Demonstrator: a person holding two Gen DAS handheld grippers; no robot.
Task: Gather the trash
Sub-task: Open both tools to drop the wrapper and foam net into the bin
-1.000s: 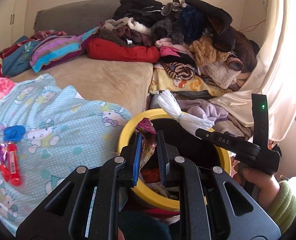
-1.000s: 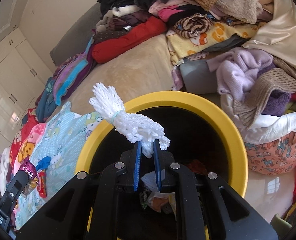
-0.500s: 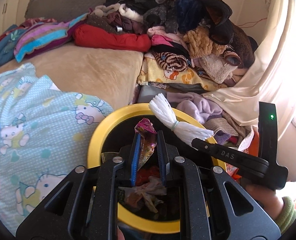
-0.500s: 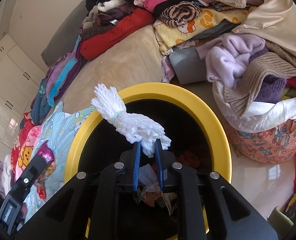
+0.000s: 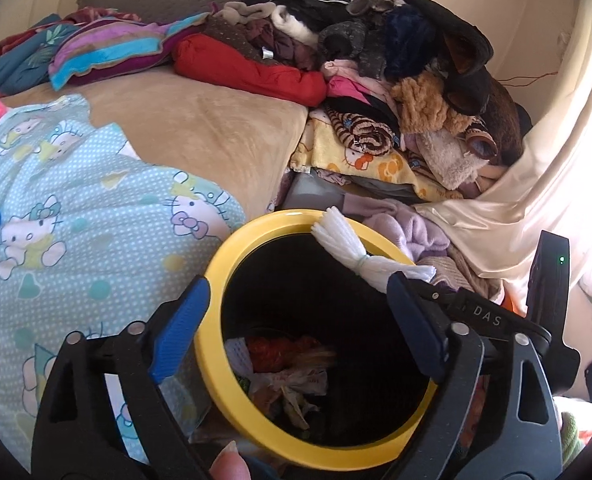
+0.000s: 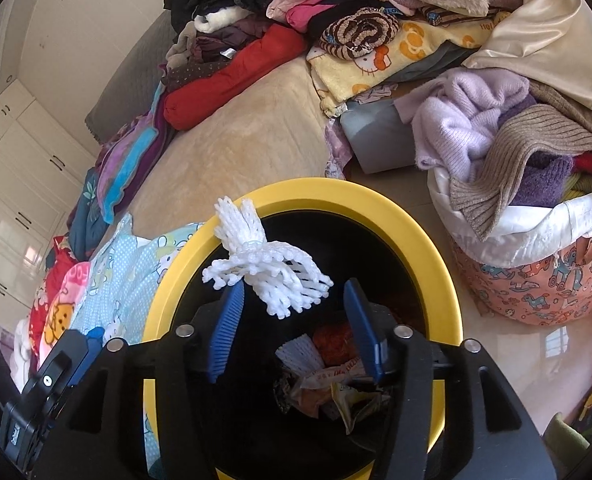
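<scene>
Both grippers hang over the yellow-rimmed trash bin [image 6: 435,240] beside the bed [image 5: 200,128]. The left gripper [image 5: 296,328] has its jaws opening, now very wide, with nothing between them; the bin's dark mouth shows through the gap, crumpled wrappers [image 5: 292,376] lying at the bottom.

The right gripper [image 6: 292,320] is also opening its jaws, about half wide. The white foam net [image 6: 264,264], bunched and tied with a band, sits just above the gap toward twelve o'clock, its frayed end beside the left pad; the pads no longer seem to press it, so it looks about to drop into the bin.

That net looks feather-light, soft and springy, so it will squash rather than break. The tied waist at eleven o'clock is probably the firmest place to pinch; the loose ends may slip or snag on a pad.
</scene>
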